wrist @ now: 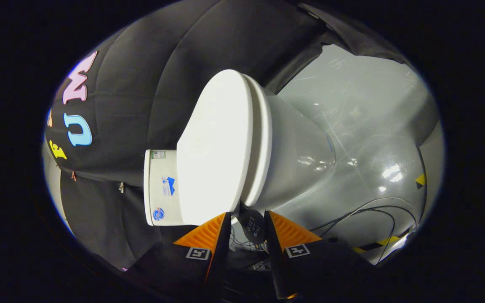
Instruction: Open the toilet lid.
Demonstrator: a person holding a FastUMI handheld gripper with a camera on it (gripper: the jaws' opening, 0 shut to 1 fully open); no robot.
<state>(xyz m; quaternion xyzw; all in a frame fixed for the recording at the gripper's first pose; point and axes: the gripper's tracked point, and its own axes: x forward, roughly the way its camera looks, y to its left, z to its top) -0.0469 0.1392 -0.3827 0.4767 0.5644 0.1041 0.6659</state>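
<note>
A white toilet stands ahead, and it looks turned on its side because the gripper is rolled. Its lid [217, 147] lies flat on the seat [263, 139], closed over the bowl [301, 155]. The tank [160, 189], with small stickers on it, sits behind the lid against the black cloth. My gripper [246, 213] is open. Its two fingertips are just short of the lid's rim, one on the lid's top side and one on the seat side. Neither finger visibly touches the lid. A small dark round object [251, 227] shows in the gap between the fingers.
A glossy grey floor [373, 126] spreads beyond the bowl. Thin black cables [373, 214] trail across it near the fingers, next to a strip of yellow-black tape [377, 244]. Black cloth [150, 84] hangs behind the tank.
</note>
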